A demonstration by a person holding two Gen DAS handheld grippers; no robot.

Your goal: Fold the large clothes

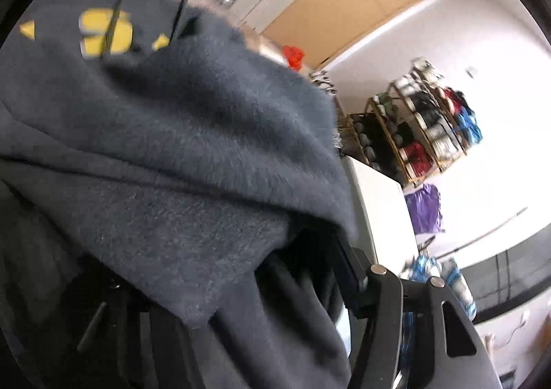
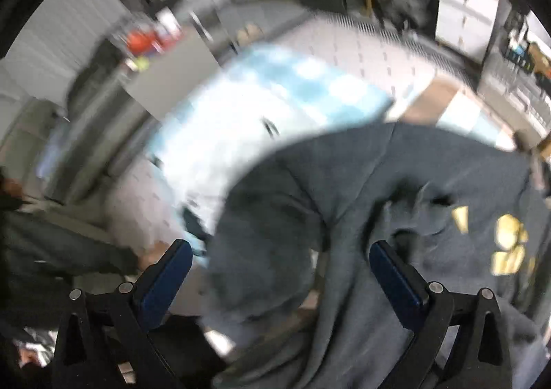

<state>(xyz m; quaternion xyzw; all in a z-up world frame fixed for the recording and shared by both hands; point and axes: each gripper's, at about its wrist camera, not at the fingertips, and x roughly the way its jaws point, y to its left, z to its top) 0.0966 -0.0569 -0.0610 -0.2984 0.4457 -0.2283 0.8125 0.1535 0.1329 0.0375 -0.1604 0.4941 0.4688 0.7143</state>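
A dark grey-blue sweatshirt (image 1: 179,134) with yellow lettering fills the left wrist view and drapes over my left gripper (image 1: 275,251). Only its right finger (image 1: 346,261) shows, standing well off centre with a dark gap beside its pad; the other finger is hidden under the cloth. In the blurred right wrist view the same sweatshirt (image 2: 361,189) lies bunched on a blue-and-white checked cloth (image 2: 275,89). My right gripper (image 2: 279,251) is wide open above it, a fold of the fabric between its blue pads (image 2: 396,272), which do not press on it.
A white cabinet (image 1: 382,210) stands to the right, with a wooden rack of folded clothes (image 1: 420,134) and a purple garment (image 1: 425,208) by the wall behind it. White drawers (image 2: 461,10) and a grey counter (image 2: 165,82) lie beyond the checked cloth. A person's dark sleeve (image 2: 51,241) is at the left.
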